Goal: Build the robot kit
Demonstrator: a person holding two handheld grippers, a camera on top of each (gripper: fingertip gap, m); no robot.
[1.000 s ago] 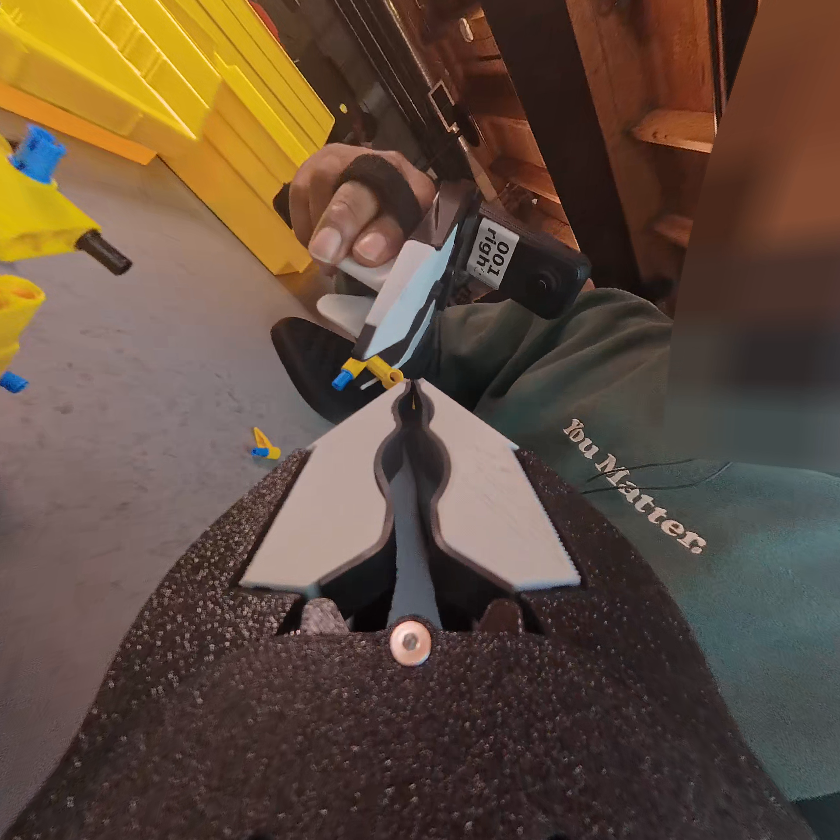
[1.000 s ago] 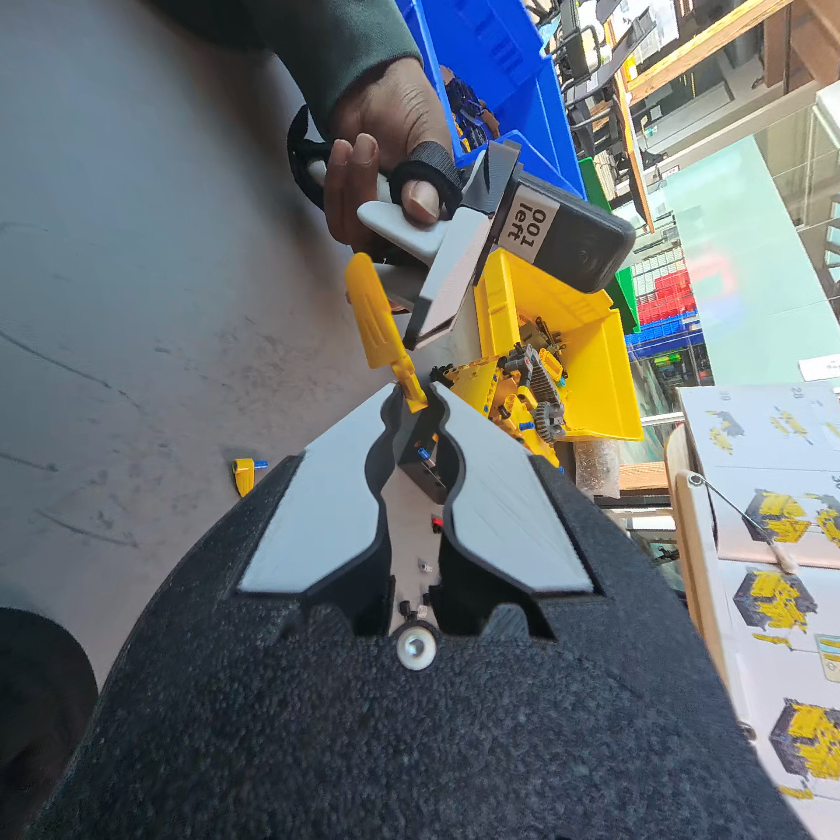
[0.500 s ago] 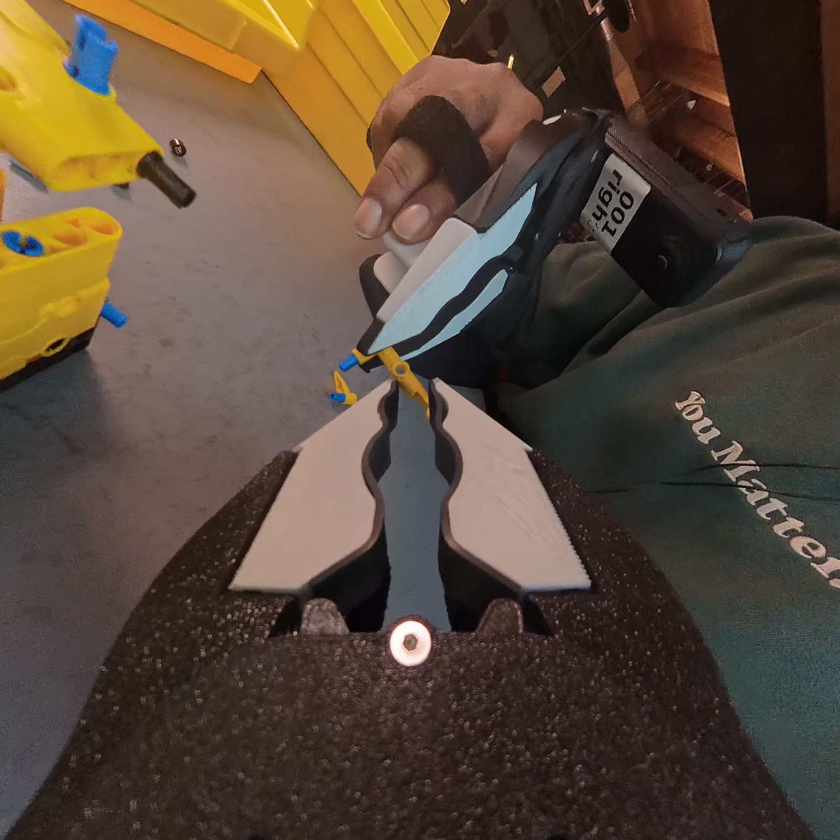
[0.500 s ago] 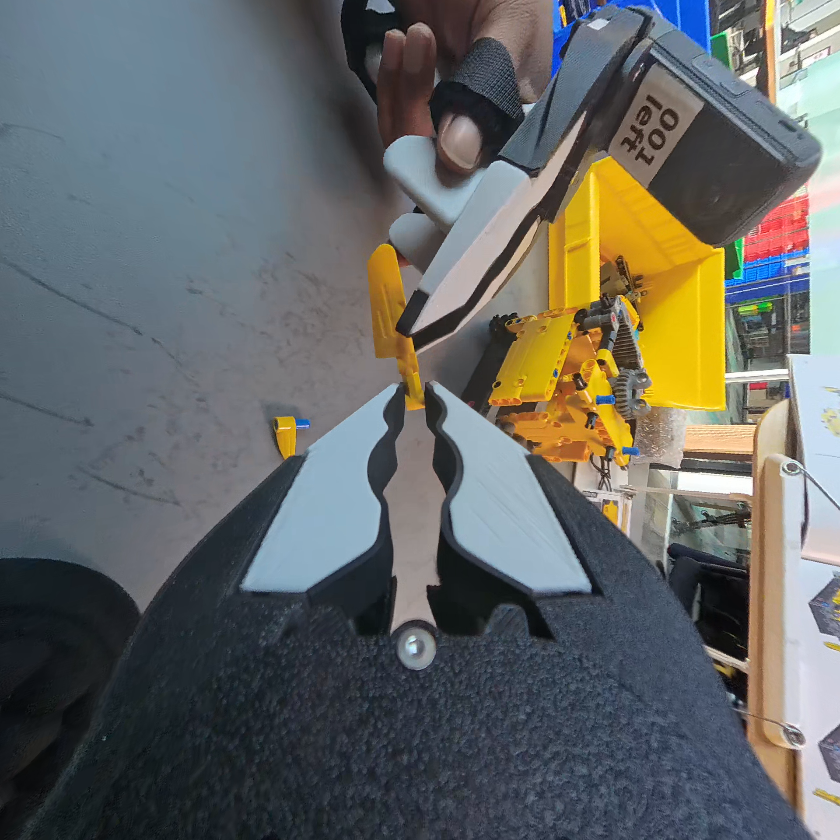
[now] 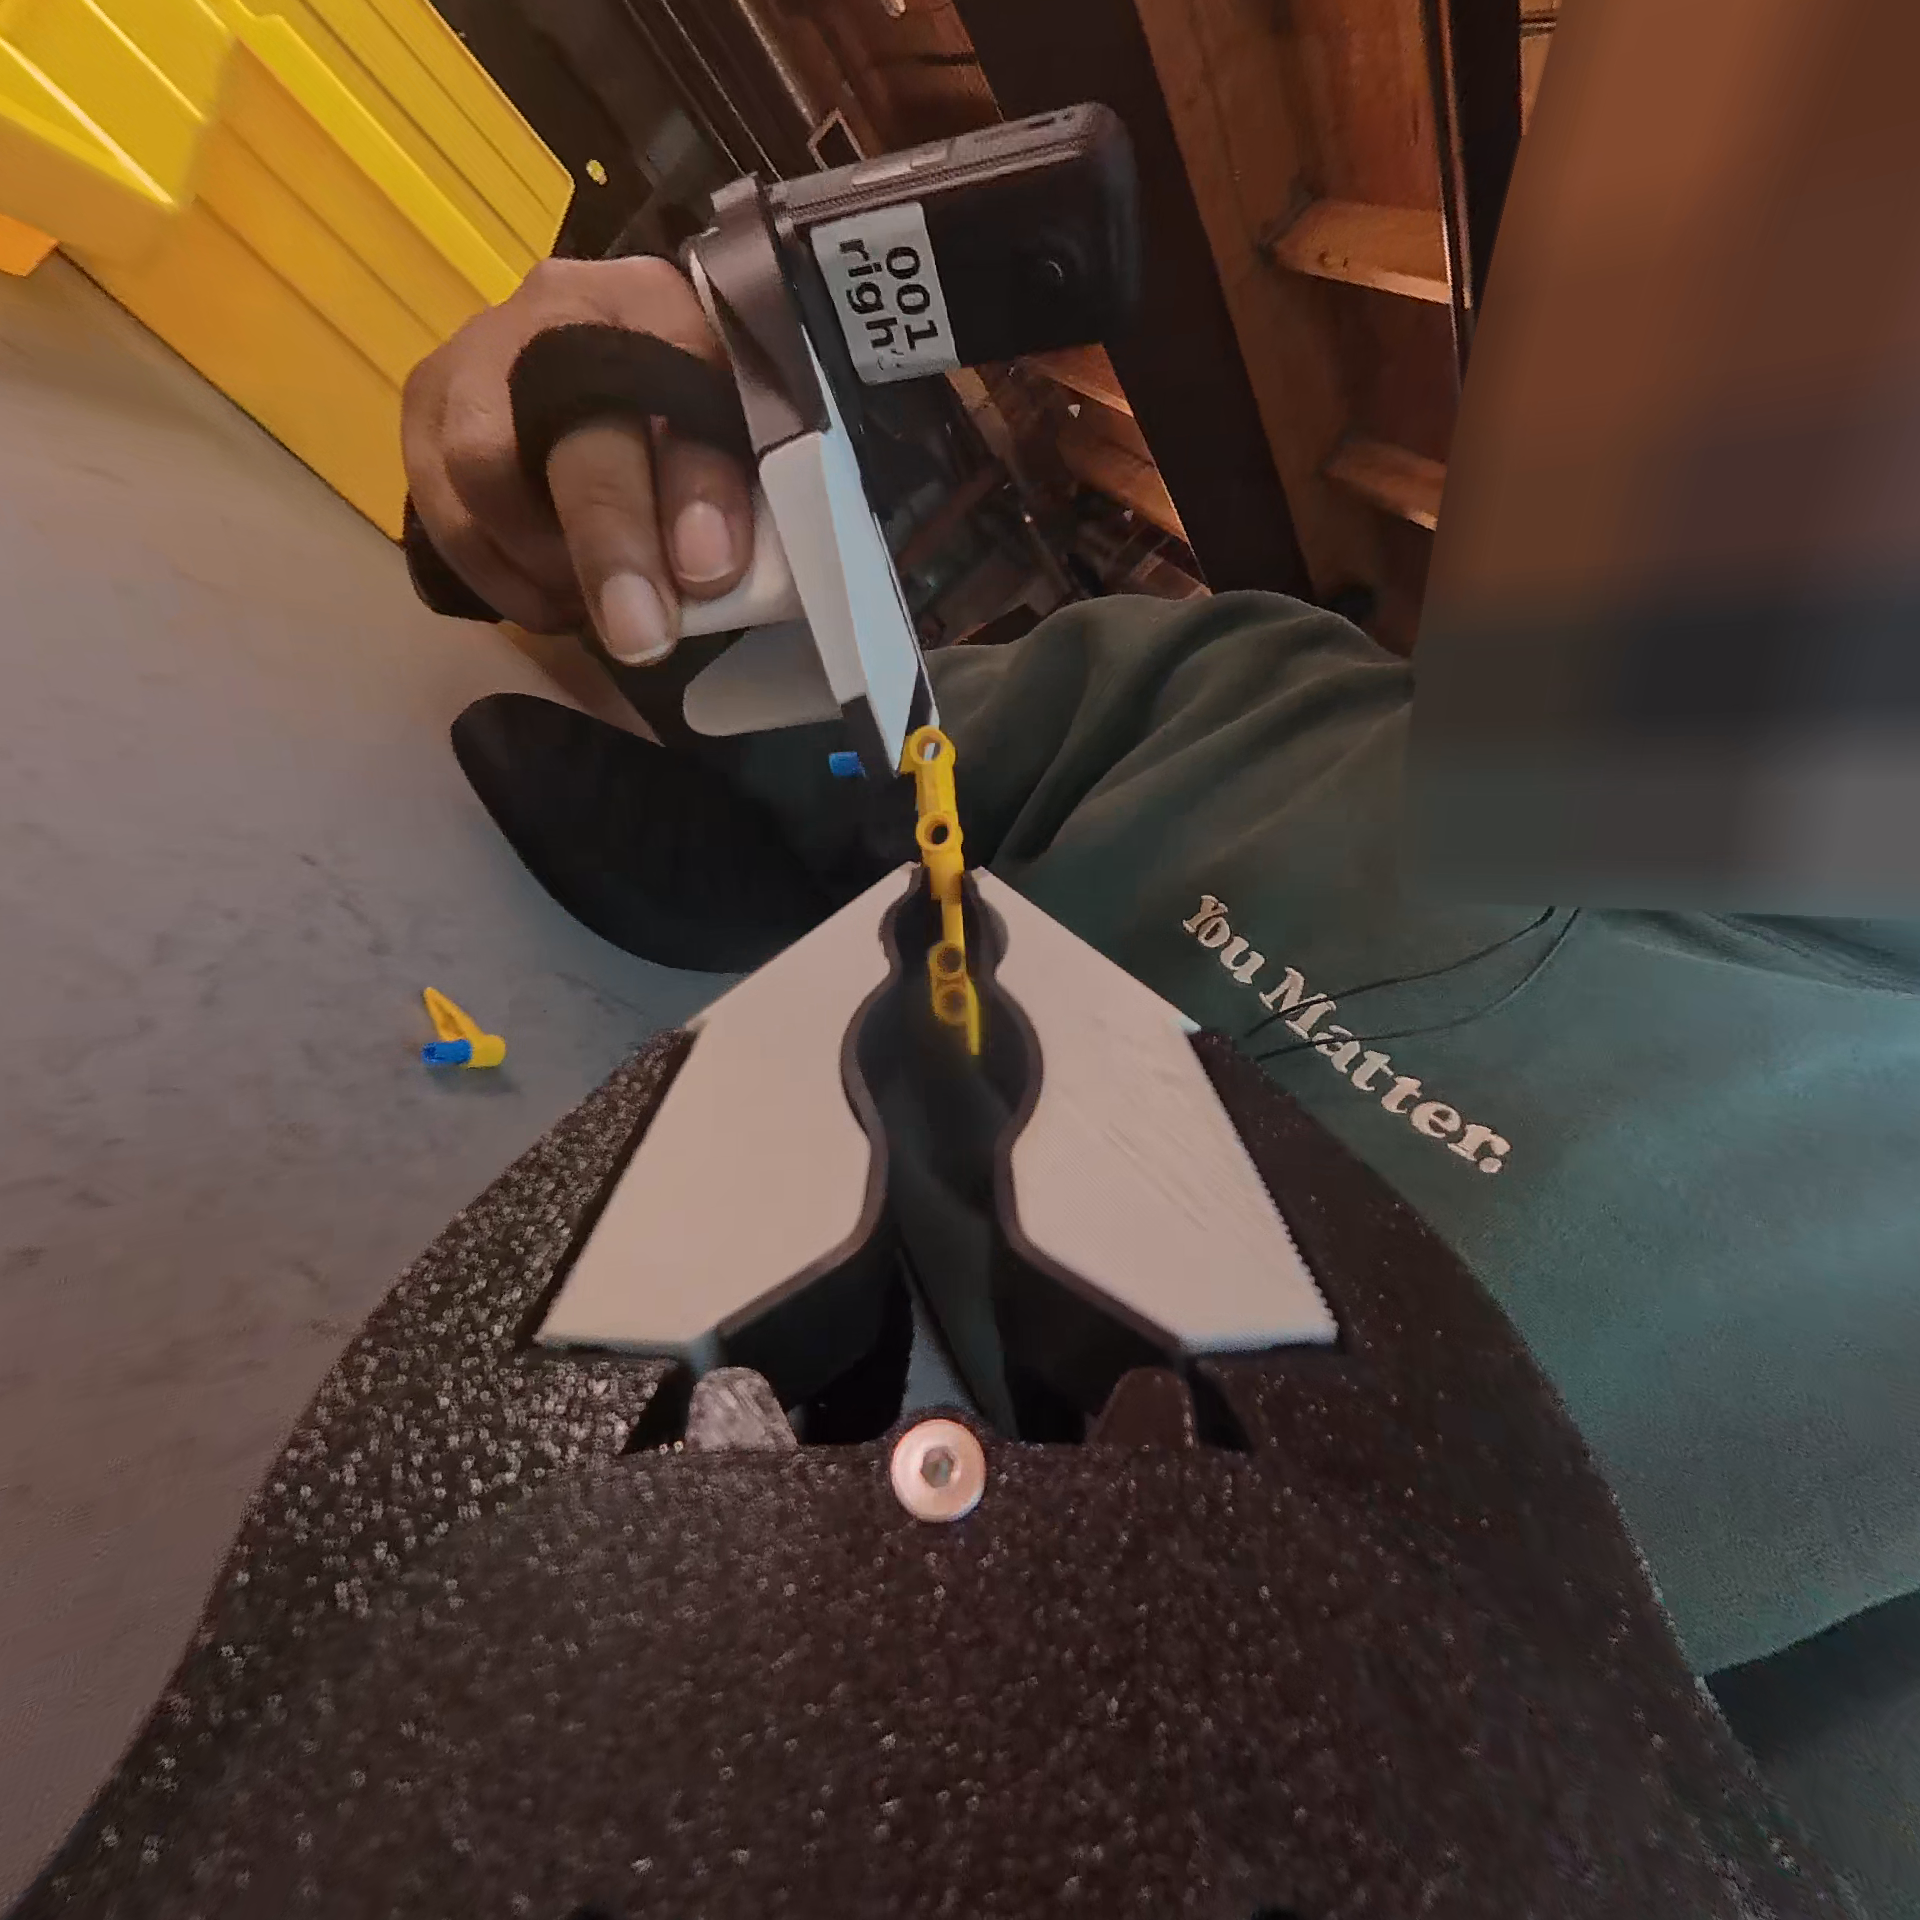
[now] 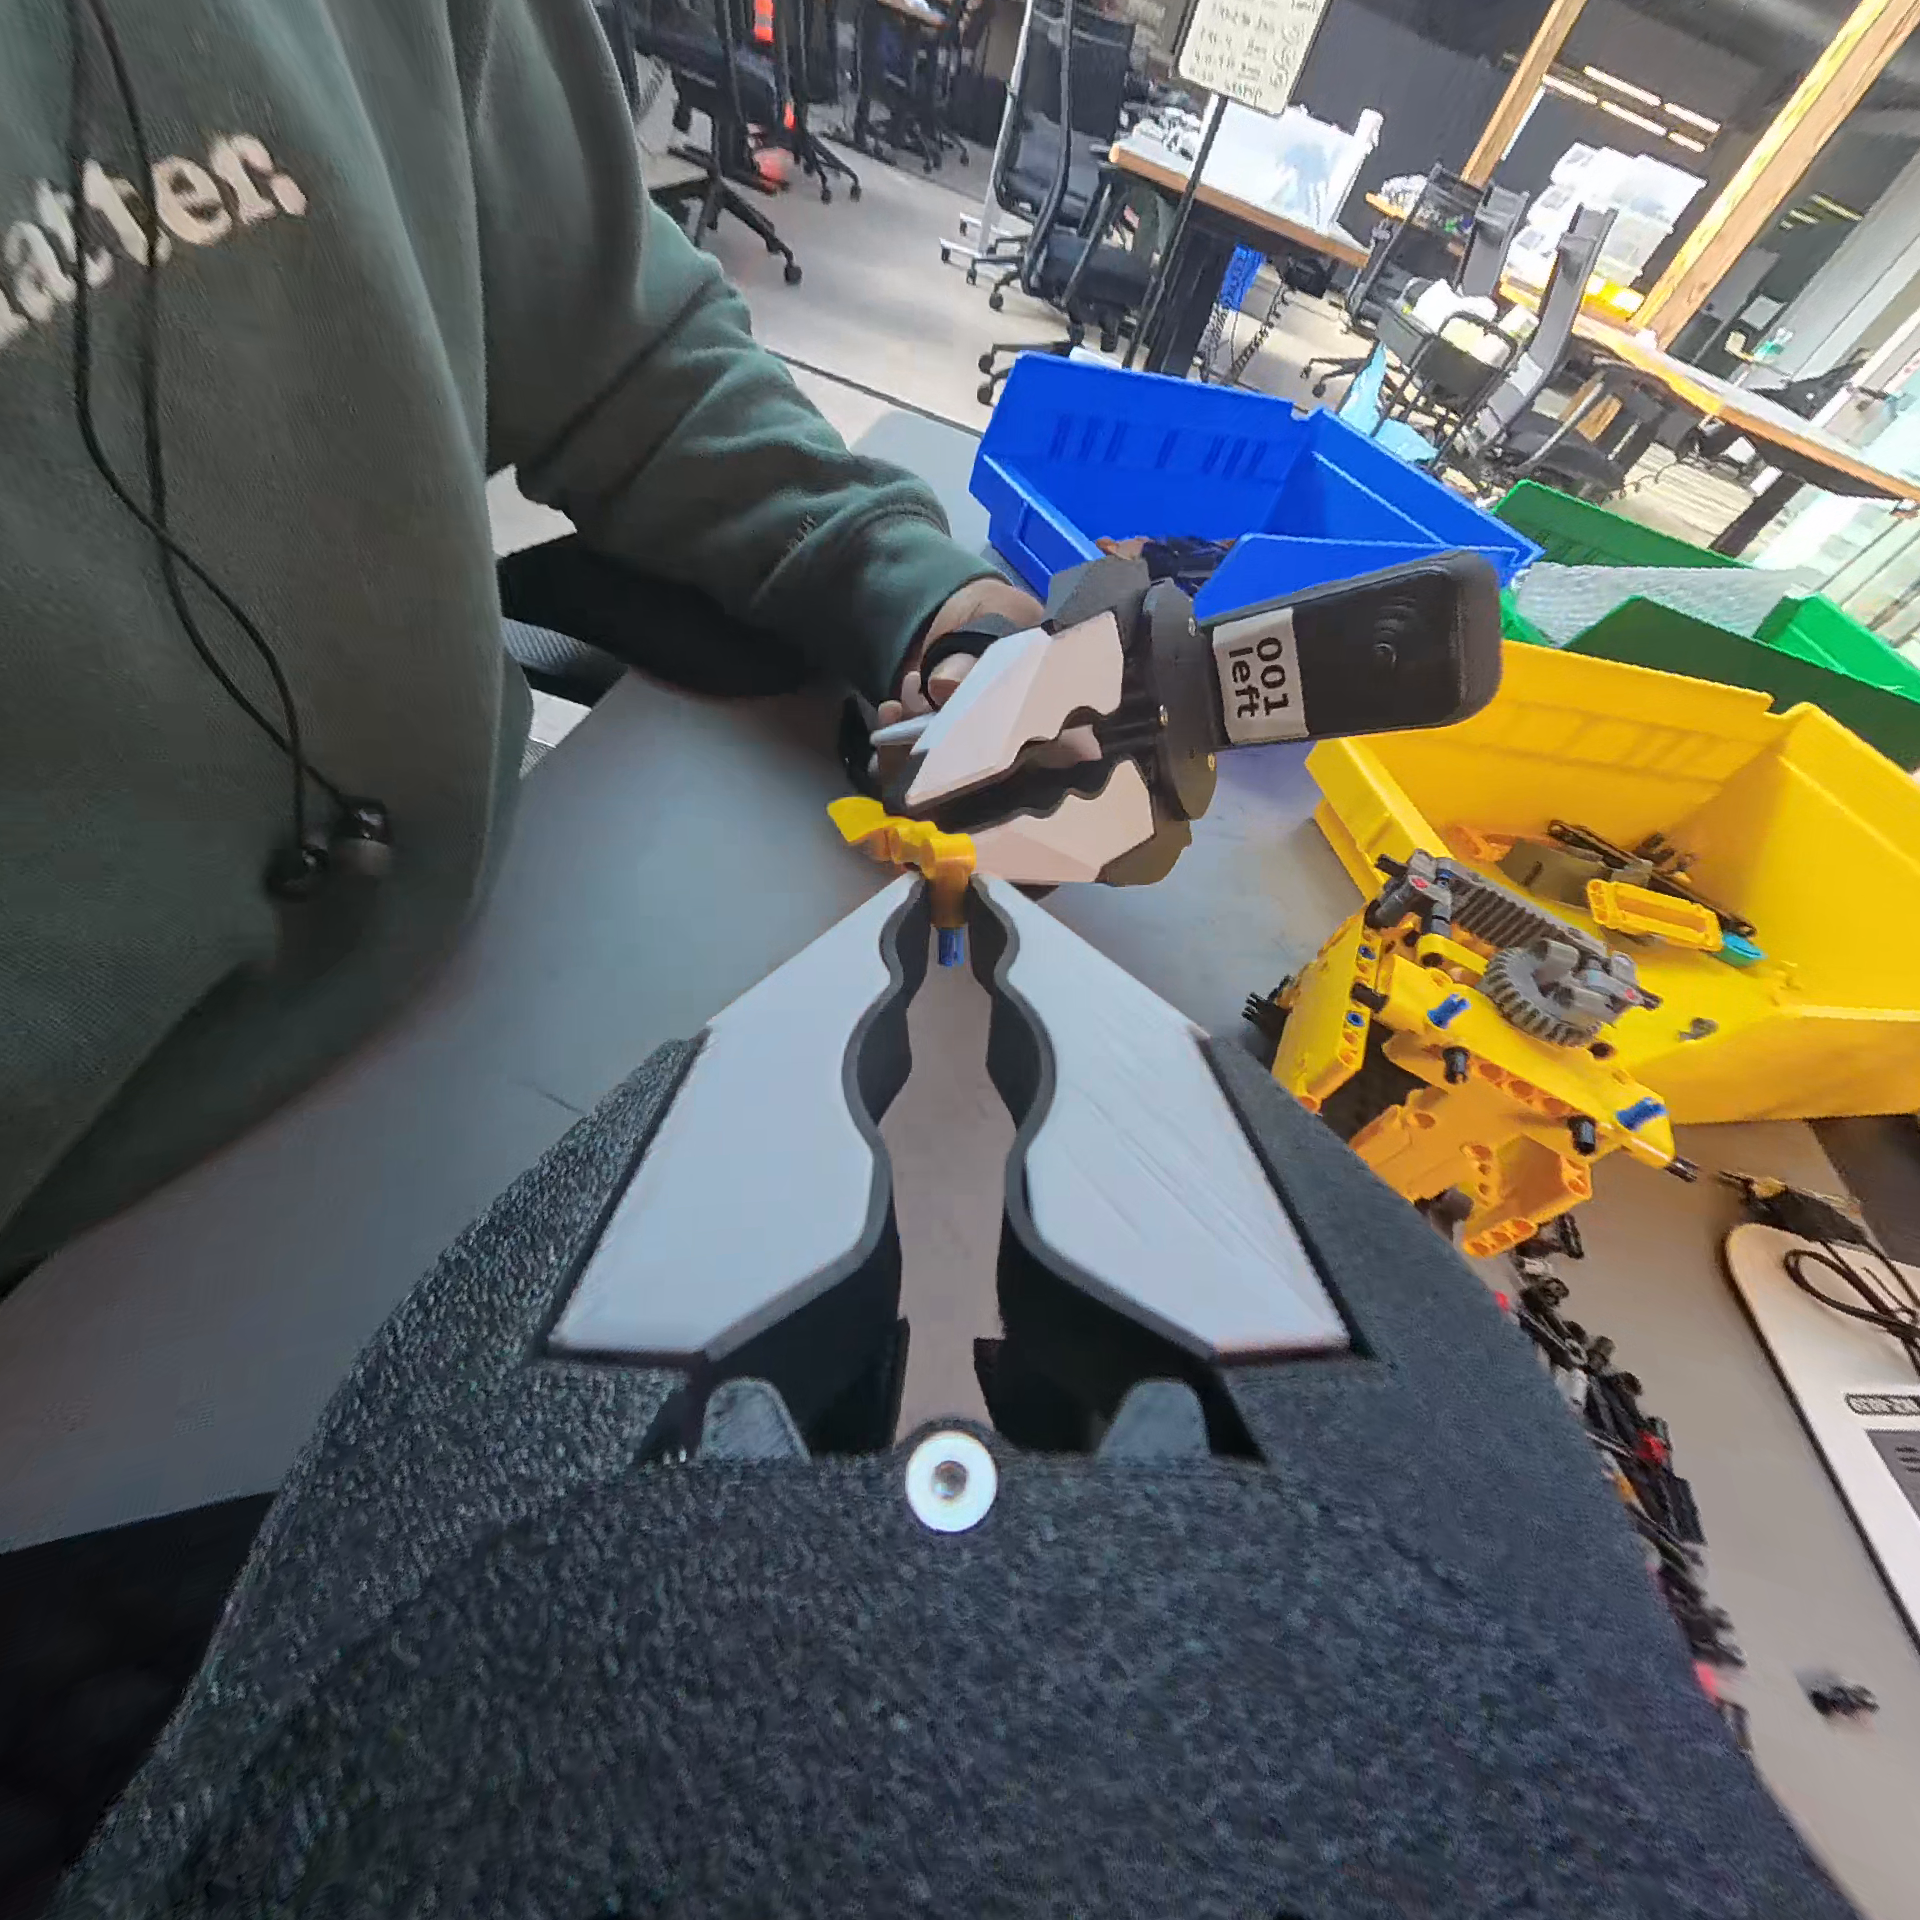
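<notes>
Left gripper (image 5: 940, 896): jaws narrow, pinched on a thin yellow beam (image 5: 943, 935), which runs straight along the gap and juts out past the tips. Right gripper (image 6: 945, 902): jaws narrow too, clamped on a small yellow connector (image 6: 943, 883) with a blue pin (image 6: 947, 948) showing between its fingers.

In the left wrist view the beam's far end reaches the right gripper's tip. We cannot tell whether the two parts are seated.

Change over the last half second: the beam lay slanted across the left tips; it now lies in line and deeper between them. Both grippers have swung round, so the right wrist view looks level across the table (image 6: 644, 935). The yellow model (image 6: 1455, 1049) has left the left wrist view; it stands right of the grippers, before the yellow bin (image 6: 1714, 790). The loose yellow piece (image 5: 462, 1042) stays on the table, left of the grippers.
</notes>
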